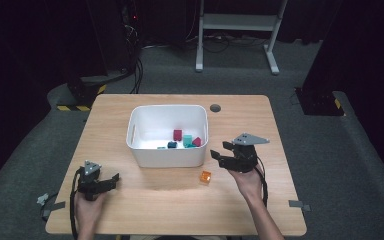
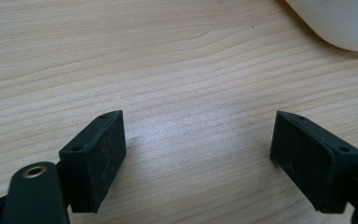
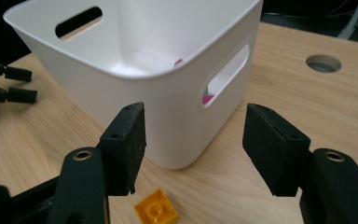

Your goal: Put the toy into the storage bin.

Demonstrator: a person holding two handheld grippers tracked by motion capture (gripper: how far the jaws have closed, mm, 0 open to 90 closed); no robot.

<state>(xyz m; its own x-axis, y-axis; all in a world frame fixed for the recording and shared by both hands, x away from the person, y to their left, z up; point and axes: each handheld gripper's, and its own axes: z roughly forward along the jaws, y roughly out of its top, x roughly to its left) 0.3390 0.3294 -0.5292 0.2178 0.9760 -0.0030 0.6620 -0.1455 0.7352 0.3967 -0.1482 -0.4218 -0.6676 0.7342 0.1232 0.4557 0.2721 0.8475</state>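
Orange brick (image 3: 157, 211) lay on tabletop (image 3: 279, 70), just below right gripper (image 3: 193, 140) jaws, spread, empty. Likely light, rigid, slick plastic; pinch flat opposite sides. Left gripper (image 2: 198, 151) jaws also spread, well apart from brick.

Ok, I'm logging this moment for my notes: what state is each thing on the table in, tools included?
Left tool: open, empty, low over bare wood.
Right tool: open, empty, beside the bin.
White bin: upright, holds several small blocks.
Orange brick: loose on the table, outside the bin, studs up, not gripped.
Table: one round hole near its far edge.
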